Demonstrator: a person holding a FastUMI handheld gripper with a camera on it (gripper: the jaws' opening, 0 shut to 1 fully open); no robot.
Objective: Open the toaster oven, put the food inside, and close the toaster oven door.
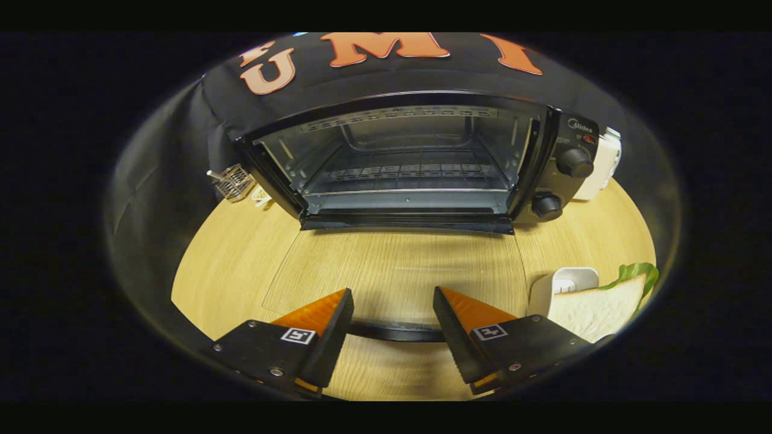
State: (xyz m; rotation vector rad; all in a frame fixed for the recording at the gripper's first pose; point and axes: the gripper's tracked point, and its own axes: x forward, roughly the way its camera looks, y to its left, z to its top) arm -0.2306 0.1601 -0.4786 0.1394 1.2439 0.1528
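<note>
Inside open toaster oven (398, 163), wire rack (410, 175); jaws parted.

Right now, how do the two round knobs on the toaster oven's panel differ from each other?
The upper knob sits just under the small red light; the lower knob sits near the panel's bottom, close to the table. The upper knob looks slightly larger than the lower knob, though the lens may cause that. Both are black, round, and beside the open toaster oven. The gripper is open.

Beyond the parted orange-and-black plastic gripper (392, 313) fingers: glossy black metal toaster oven (410, 163), matt pale wood-grain table (241, 265), clear glass door (392, 271).
</note>
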